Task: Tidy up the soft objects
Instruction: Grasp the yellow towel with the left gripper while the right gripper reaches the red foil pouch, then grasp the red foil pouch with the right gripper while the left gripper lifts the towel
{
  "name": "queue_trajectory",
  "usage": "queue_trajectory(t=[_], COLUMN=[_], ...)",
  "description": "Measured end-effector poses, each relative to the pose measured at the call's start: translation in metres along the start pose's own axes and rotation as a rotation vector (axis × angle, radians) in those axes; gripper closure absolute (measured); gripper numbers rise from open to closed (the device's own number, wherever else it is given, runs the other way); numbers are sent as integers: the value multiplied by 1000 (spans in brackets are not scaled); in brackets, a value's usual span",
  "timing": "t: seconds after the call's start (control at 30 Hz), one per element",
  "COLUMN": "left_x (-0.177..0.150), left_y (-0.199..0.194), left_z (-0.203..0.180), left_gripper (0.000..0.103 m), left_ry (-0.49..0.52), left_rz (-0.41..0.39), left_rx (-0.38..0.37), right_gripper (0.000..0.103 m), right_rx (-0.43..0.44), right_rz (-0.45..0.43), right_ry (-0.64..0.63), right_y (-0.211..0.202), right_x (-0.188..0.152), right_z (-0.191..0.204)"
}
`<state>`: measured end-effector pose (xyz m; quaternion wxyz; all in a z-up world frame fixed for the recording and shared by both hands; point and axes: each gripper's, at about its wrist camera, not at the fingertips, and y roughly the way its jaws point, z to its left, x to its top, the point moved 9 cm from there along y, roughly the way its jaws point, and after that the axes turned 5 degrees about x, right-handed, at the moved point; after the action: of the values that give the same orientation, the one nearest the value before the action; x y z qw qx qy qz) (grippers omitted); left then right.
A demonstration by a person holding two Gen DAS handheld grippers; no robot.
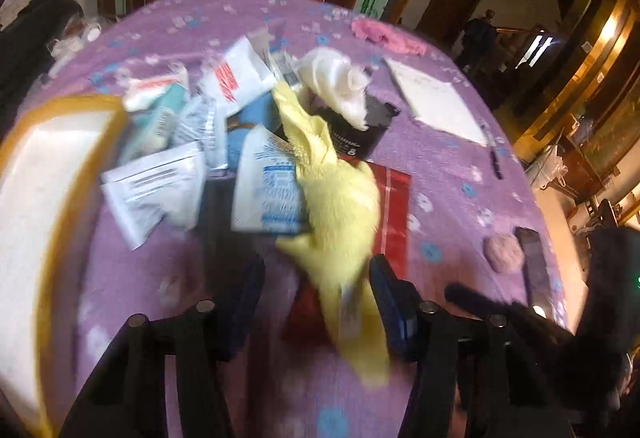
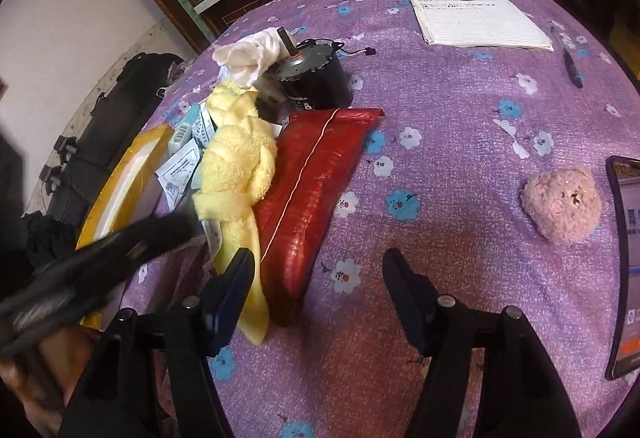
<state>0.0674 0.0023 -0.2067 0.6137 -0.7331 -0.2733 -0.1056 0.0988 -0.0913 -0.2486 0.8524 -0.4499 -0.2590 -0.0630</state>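
The left gripper hung with jaws spread around the trailing end of a fluffy pale-yellow towel, apparently lined up to pinch it, though no pad visibly pressed the cloth. The right gripper stood open and empty over the purple flowered tablecloth, just beside a red plastic-wrapped packet. The towel lay rumpled and twisted, draped from a pile of white sachets towards the table's near edge, a white cloth beyond it atop a black motor.
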Motion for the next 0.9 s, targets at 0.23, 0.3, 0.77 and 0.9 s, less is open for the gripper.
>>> queue_trajectory(t=[0.23,0.3,0.77,0.9], left_x=[4,-1,-42,-44], left_y=[1,-17,-90,-111], left_z=[2,11,68,78], left_gripper=[81,82,83,83], left_ry=[-51,-93,-232,-230], left_rz=[-1,-12,-84,-139], left_rx=[-31,-78,-185,-184], right_gripper=[48,48,41,63], right_rx=[47,47,-167,-222], right_rz=[21,12,39,10], right_ry=[2,-1,-32,-61], right_y=[11,11,51,42], right_x=[3,11,23,19], right_z=[0,2,26,32])
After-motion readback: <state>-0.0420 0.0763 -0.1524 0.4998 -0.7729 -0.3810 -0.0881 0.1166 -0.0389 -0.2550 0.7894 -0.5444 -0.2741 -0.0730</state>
